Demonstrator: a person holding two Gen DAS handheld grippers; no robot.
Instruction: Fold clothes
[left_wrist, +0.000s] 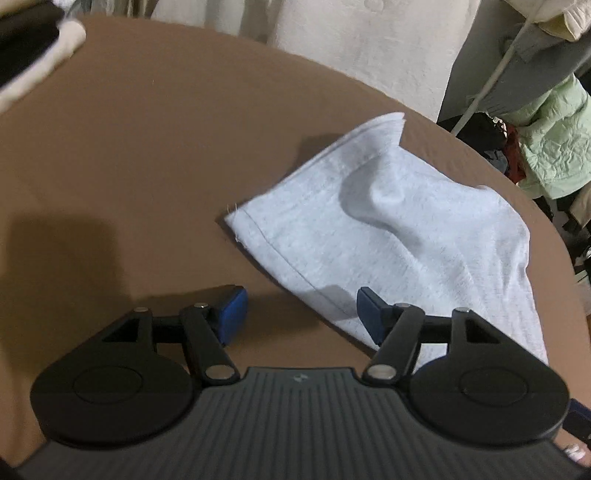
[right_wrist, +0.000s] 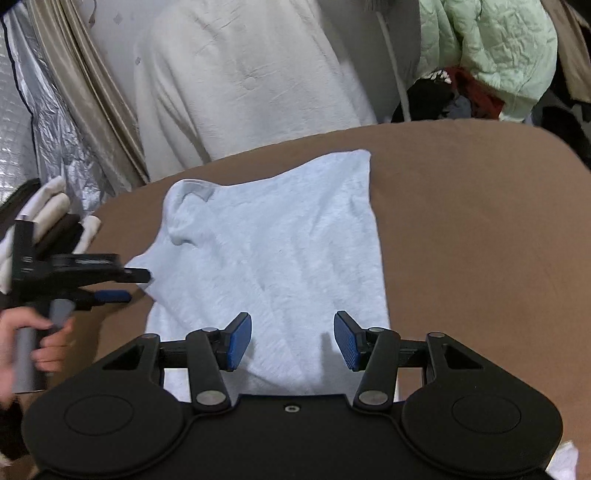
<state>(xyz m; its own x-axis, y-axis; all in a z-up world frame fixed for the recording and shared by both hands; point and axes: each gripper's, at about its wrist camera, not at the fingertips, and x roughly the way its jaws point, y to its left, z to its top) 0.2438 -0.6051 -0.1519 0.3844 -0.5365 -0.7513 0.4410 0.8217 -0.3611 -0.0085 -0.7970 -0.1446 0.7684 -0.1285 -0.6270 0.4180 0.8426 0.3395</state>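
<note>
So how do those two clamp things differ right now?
The left gripper has its jaws wider apart than the right gripper. The left hangs over the garment's edge, half over the brown table; the right sits squarely above the garment. Both are open, blue-padded and holding nothing.

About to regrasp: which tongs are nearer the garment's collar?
Left. The left tongs sit open at the light blue garment's left edge, just below the collar. The right tongs hang open over the opposite, near end.
</note>
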